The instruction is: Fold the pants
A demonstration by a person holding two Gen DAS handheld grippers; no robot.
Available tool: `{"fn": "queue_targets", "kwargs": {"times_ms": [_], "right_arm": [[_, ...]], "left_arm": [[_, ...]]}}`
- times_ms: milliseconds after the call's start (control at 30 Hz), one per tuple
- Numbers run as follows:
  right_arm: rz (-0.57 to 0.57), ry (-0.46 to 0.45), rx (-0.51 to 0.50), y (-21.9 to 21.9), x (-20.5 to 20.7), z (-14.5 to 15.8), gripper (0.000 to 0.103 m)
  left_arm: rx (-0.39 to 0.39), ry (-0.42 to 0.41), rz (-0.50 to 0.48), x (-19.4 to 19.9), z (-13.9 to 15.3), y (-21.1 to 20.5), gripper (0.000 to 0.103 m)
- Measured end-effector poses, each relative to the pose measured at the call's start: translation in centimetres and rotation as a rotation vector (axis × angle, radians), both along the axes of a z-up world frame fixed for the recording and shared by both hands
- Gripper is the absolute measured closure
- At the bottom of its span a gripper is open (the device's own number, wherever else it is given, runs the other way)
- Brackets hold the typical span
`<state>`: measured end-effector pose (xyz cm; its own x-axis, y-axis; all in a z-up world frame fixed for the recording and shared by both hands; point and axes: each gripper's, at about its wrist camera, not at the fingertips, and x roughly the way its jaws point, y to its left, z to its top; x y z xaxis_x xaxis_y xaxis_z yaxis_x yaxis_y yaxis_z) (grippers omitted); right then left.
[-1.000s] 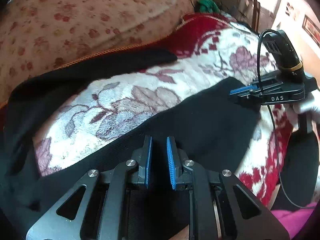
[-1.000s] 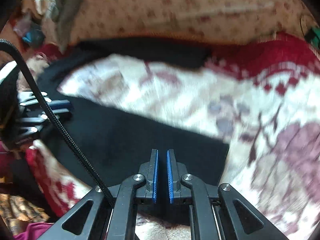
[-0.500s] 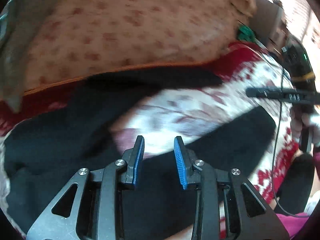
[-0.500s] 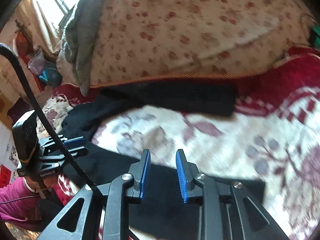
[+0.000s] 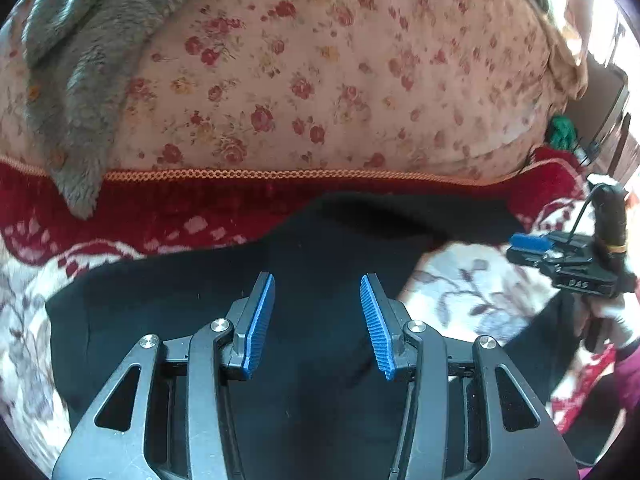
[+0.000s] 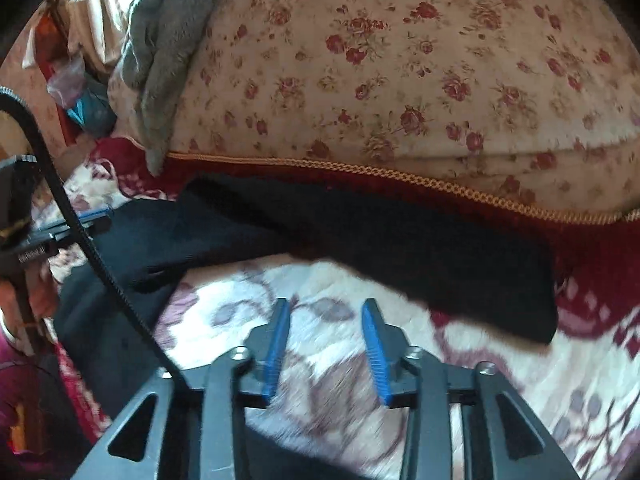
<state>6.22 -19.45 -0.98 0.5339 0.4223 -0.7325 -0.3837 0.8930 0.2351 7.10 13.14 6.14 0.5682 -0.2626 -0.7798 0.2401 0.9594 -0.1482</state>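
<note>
Black pants (image 5: pixel 192 304) lie spread on a red-and-cream flowered blanket (image 5: pixel 472 280), the two legs splayed apart toward the right. In the left wrist view my left gripper (image 5: pixel 318 292) hovers over the upper part of the pants, its jaws opening, with nothing between its blue pads. The right wrist view has the far leg (image 6: pixel 420 256) stretching right under the quilt's edge. My right gripper (image 6: pixel 326 316) hangs over bare blanket (image 6: pixel 500 360) between the legs, jaws opening and nothing between them. The right gripper (image 5: pixel 532 246) also appears at the right edge of the left wrist view.
A big rose-print quilt (image 5: pixel 340 80) bulges behind the pants, with a grey fleece cloth (image 5: pixel 76 80) draped over its left end. A cable (image 6: pixel 80 232) crosses the left of the right wrist view. Clutter (image 6: pixel 80 100) and furniture stand beyond the bed's ends.
Both grippers have let go of the near leg and widened from almost closed to clearly apart. Both have lifted and swung left and back toward the quilt.
</note>
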Motion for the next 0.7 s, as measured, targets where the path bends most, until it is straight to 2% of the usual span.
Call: {"fn": "queue_targets", "kwargs": {"times_ms": [167,300,400,600,700], "right_arm": [[0.011,-0.026,-0.09,0.8,1.4,-1.2,0.066],[0.014,-0.093,-0.226,1.6,1.6,-2.1,0.065],[0.039,-0.088,-0.31,1.9,2.3,-3.3,0.059],[0.056,-0.159,-0.402,2.3,3.4,-4.2,0.056],[0.057,-0.172,-0.39,2.4,4.5,-4.4,0.056]], "left_arm": [[0.06,0.021,-0.049,2.0,-1.7,-1.5,0.059],[0.095,0.013,-0.081,2.9,-2.1,-2.3,0.059],[0.132,0.01,-0.097,3.5,-2.4,-2.7,0.059],[0.162,0.033,-0.11,5.4,-3.6,-3.1,0.059],[0.168,0.037,-0.114,6.3,-4.0,-3.5,0.059]]}}
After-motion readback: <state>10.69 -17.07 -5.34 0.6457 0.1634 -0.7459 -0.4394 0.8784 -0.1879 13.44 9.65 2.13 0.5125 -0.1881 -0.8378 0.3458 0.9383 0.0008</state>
